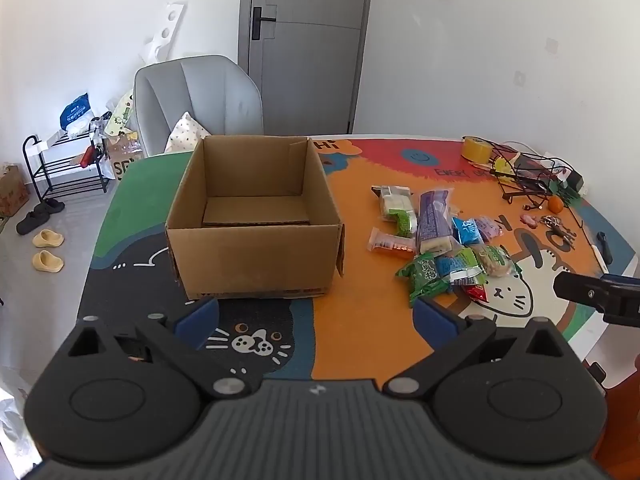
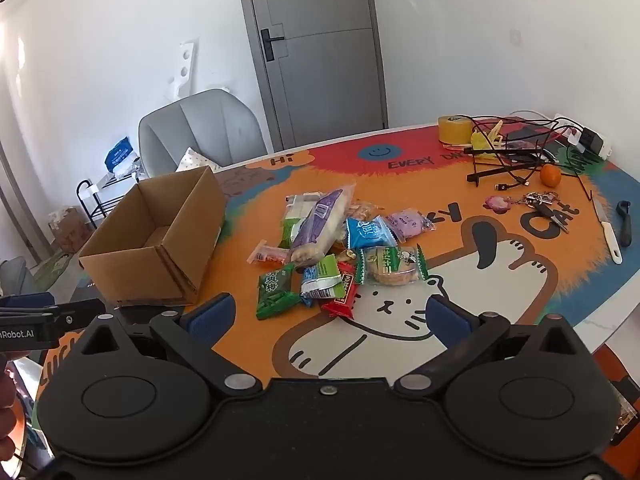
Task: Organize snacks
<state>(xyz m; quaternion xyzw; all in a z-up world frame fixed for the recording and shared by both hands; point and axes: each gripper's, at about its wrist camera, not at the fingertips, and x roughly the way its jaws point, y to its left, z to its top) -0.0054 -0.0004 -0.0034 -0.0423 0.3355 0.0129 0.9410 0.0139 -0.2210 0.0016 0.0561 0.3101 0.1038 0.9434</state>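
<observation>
The table [image 2: 500,304], covered by a cartoon cat mat, carries everything relevant. The largest item is the cardboard box [image 1: 256,216], open at the top, standing at the left side of the table. Its visible floor shows only a loose cardboard sheet; no snack is seen inside. Judgement: the task has not visibly begun, and the whole sorting remains.

The snack pile [image 2: 340,248] lies on the orange part of the mat, right of the box and apart from it, packets overlapping. The longest is the purple packet [image 2: 320,220], its long axis running from near-left to far-right in the right wrist view, resting across other packets. The green packet [image 2: 274,290] and red packet [image 2: 340,300] lie nearest the grippers.

The left gripper [image 1: 316,316] faces the box, jaws spread, holding nothing. The right gripper [image 2: 328,316] hangs just short of the pile, jaws likewise spread and empty.
</observation>
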